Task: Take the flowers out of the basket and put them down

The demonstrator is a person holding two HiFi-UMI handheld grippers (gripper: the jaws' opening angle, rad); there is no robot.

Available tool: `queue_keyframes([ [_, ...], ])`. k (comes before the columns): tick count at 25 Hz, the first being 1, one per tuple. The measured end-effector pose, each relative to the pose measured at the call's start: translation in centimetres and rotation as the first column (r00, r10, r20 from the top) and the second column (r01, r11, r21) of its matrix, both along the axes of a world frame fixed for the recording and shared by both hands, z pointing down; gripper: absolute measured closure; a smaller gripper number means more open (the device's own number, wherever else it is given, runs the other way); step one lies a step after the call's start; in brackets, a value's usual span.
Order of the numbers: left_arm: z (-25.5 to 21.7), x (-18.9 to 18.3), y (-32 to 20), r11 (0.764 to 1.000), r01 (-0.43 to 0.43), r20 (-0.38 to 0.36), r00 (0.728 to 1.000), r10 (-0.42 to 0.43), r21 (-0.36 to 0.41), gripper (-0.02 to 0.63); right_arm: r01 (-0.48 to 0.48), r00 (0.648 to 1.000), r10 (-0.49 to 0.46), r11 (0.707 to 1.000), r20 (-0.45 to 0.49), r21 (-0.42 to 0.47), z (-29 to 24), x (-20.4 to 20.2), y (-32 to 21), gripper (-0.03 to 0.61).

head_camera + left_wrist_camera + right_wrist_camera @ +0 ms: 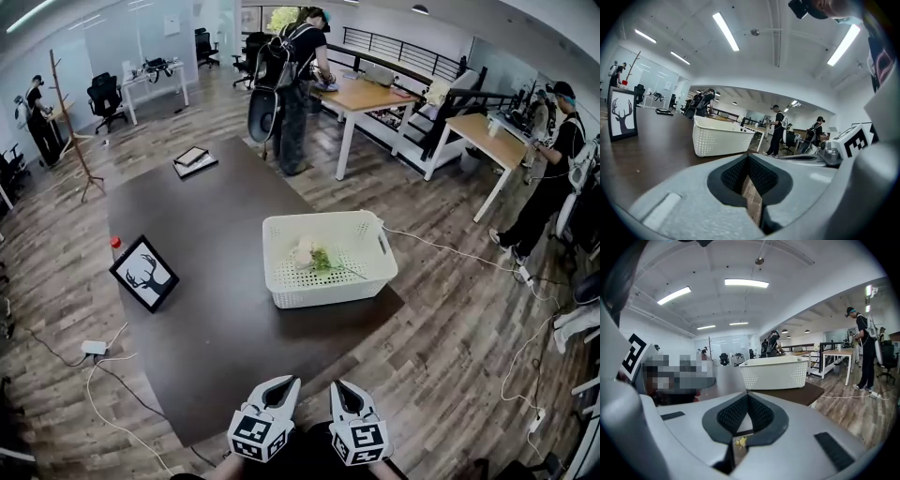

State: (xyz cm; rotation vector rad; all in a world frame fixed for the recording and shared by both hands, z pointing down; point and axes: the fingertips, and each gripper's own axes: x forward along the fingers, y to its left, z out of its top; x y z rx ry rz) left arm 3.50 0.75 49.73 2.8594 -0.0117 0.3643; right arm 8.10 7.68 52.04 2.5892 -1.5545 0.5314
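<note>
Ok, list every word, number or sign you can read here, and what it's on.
No readable words or numbers anywhere.
Left cube, right cube: black-and-white square codes, no letters.
Framed picture: deer head, no lettering.
Basket: no label visible.

Pale flowers (312, 255) flat inside white perforated basket (323, 287)

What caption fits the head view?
Both shut, left gripper and right gripper face a dark table; pale flowers in white perforated plastic basket.

A framed deer picture (144, 273) stands on the dark table (206, 328), a coat stand (71, 124) beyond.
</note>
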Motion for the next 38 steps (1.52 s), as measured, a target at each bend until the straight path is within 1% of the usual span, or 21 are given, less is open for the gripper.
queue_keyframes([
  [5,0.1,0.0,-1.4,1.0,0.006,-0.003,1.0,-0.006,-0.001,0.604,-0.021,1.0,0.021,1.0,-0.01,-0.001,0.0,0.3,-0.9,0.574],
  [12,0.0,0.7,-2.6,0.999,0.043,-0.014,0.999,-0.043,0.0,0.604,-0.002,1.0,0.002,1.0,-0.02,-0.006,0.0,1.1,-1.8,0.574],
  [20,0.5,3.4,-4.4,0.992,0.122,-0.02,0.992,-0.122,0.007,0.604,0.054,0.998,-0.054,0.999,-0.029,0.002,0.4,4.6,-3.5,0.574],
  [29,0.5,8.0,-6.4,0.969,0.247,0.005,0.969,-0.247,0.003,0.604,0.184,0.983,-0.185,0.983,0.001,0.01,0.2,10.8,-6.9,0.574],
  [34,0.9,9.9,-7.7,0.947,0.32,0.024,0.947,-0.32,-0.001,0.604,0.249,0.968,-0.249,0.968,0.013,0.014,0.3,13.3,-8.3,0.574],
  [38,1.3,11.0,-8.5,0.93,0.367,0.045,0.929,-0.367,0.001,0.604,0.31,0.95,-0.311,0.95,0.032,0.026,0.2,14.6,-9.3,0.574],
])
